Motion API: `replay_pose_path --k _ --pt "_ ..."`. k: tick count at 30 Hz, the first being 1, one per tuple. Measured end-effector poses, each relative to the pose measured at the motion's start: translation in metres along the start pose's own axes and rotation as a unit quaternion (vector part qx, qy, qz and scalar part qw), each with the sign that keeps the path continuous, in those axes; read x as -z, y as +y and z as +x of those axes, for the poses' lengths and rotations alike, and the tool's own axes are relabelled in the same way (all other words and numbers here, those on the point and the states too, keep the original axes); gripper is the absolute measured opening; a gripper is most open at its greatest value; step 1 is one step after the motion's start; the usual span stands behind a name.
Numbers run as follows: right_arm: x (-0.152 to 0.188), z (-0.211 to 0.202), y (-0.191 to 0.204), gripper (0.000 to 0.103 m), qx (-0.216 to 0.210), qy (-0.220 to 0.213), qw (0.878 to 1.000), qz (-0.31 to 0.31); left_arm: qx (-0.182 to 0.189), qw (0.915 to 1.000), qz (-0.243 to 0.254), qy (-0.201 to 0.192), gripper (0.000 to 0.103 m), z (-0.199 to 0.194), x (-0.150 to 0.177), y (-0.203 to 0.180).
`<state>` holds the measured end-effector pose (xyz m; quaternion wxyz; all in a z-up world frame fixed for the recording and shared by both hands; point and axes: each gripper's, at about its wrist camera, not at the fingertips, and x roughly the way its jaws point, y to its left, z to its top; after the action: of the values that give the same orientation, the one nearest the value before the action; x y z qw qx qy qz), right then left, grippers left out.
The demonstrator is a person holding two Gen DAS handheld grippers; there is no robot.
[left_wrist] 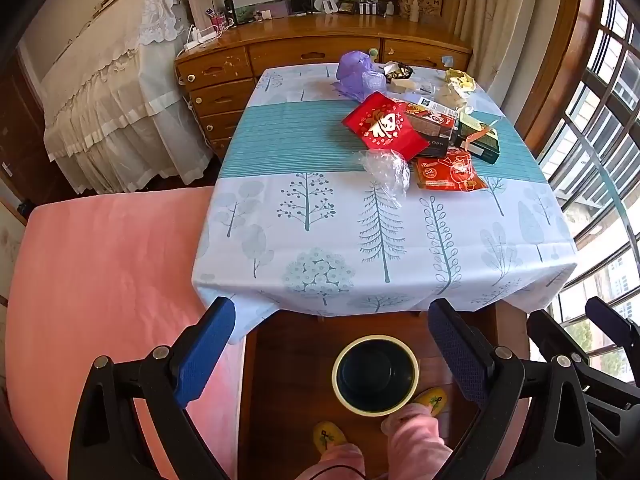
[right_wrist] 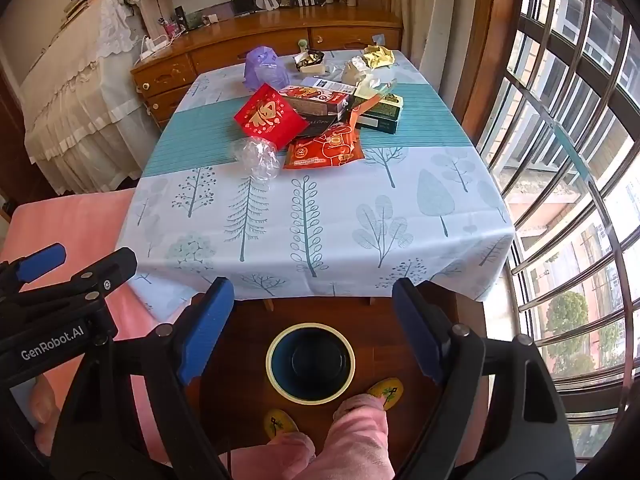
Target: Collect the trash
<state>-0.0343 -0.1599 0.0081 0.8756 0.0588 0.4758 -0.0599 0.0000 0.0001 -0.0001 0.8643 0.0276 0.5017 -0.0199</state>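
Observation:
A heap of trash lies on the far half of the table: a red packet (left_wrist: 384,126) (right_wrist: 269,117), a crumpled clear wrapper (left_wrist: 386,170) (right_wrist: 258,158), an orange-red snack bag (left_wrist: 448,172) (right_wrist: 324,150), dark boxes (left_wrist: 476,138) (right_wrist: 378,114), a purple bag (left_wrist: 358,74) (right_wrist: 266,66) and yellow paper (left_wrist: 460,80) (right_wrist: 378,57). A dark bin with a cream rim (left_wrist: 376,374) (right_wrist: 311,360) stands on the wooden floor below the table's near edge. My left gripper (left_wrist: 332,328) and right gripper (right_wrist: 314,308) both hang open and empty above the bin, well short of the trash.
The table wears a pale tree-print cloth (left_wrist: 320,232) (right_wrist: 360,216). A pink bed (left_wrist: 100,280) lies left, a wooden dresser (left_wrist: 280,56) behind, windows (right_wrist: 560,160) right. The person's pink-trousered legs and yellow slippers (left_wrist: 432,398) stand beside the bin.

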Motion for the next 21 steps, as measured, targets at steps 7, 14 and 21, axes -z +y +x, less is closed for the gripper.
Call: replay_pose_path --k 7,14,21 --pt "0.0003 0.0009 -0.0003 0.079 -0.006 0.003 1.000 0.004 -0.002 1.0000 0.001 0.001 0.098 -0.0004 0.0000 0.0001" --pt "-0.0010 -0.0021 -0.0022 0.078 -0.008 -0.002 1.000 0.003 0.003 1.0000 0.001 0.002 0.094 -0.0001 0.0005 -0.0002" --pt "0.0010 0.0024 0.0043 0.078 -0.010 -0.001 1.000 0.004 0.009 0.9999 0.002 0.005 0.090 0.0058 0.0047 -0.0054"
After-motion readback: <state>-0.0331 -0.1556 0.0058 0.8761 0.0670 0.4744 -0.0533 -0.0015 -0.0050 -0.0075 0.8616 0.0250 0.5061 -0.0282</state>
